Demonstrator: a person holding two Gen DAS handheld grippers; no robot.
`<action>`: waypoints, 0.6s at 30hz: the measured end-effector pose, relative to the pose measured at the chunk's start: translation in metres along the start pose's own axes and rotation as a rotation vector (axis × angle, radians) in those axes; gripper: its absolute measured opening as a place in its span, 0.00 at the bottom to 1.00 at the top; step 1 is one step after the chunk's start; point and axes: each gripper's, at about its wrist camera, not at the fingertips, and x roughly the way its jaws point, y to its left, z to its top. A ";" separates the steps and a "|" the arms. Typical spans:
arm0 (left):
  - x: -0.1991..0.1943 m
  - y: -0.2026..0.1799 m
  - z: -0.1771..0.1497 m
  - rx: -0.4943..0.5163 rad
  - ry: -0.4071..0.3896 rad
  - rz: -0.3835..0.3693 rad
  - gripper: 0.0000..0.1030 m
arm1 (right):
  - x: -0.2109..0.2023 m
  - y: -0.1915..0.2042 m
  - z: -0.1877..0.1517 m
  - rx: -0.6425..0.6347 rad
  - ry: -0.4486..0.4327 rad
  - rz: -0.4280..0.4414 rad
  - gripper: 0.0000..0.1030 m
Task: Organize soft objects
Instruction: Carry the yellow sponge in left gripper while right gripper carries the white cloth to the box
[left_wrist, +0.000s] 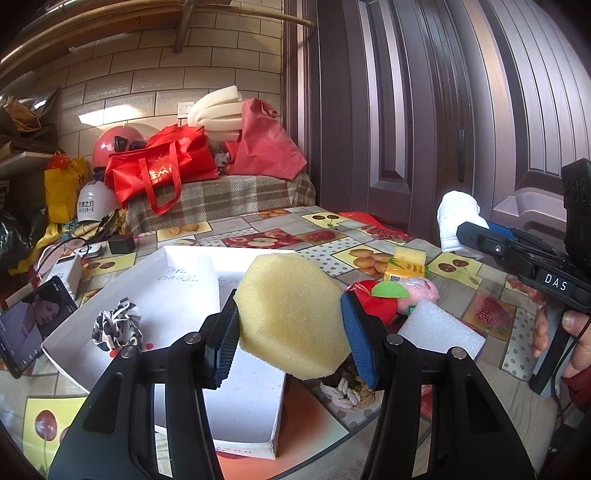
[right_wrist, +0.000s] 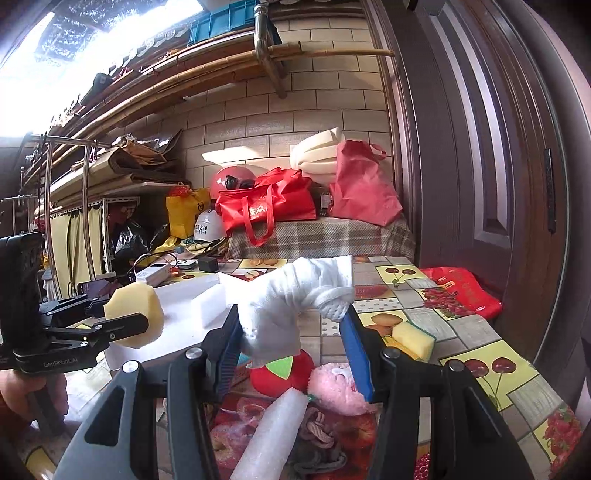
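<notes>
My left gripper (left_wrist: 291, 332) is shut on a yellow sponge (left_wrist: 291, 314), held in the air over the right edge of a white tray (left_wrist: 177, 273). A black-and-white scrunchie (left_wrist: 117, 325) lies in that tray. My right gripper (right_wrist: 291, 347) is shut on a rolled white sock (right_wrist: 291, 299), lifted above the table. Below it lie a red plush toy (right_wrist: 275, 376), a pink plush toy (right_wrist: 338, 387), a white foam block (right_wrist: 269, 435) and a knotted rope (right_wrist: 317, 432). In the right wrist view the left gripper (right_wrist: 125, 325) with its sponge (right_wrist: 135, 317) shows at the left.
A yellow-green scrub sponge (right_wrist: 413, 339) and a red bag (right_wrist: 461, 291) lie on the fruit-patterned tablecloth (right_wrist: 491, 373) near the door. A phone (left_wrist: 26, 325), a power bank (left_wrist: 62, 271) and cables sit left of the tray. Red bags and helmets pile up behind.
</notes>
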 end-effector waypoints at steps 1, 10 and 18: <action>-0.001 0.002 0.000 -0.005 -0.001 0.005 0.51 | 0.002 0.003 0.000 -0.001 0.004 0.006 0.50; -0.004 0.018 -0.003 -0.033 -0.003 0.042 0.51 | 0.014 0.024 0.001 -0.024 0.036 0.066 0.50; -0.004 0.037 -0.004 -0.056 -0.001 0.082 0.51 | 0.028 0.045 0.001 -0.040 0.061 0.120 0.50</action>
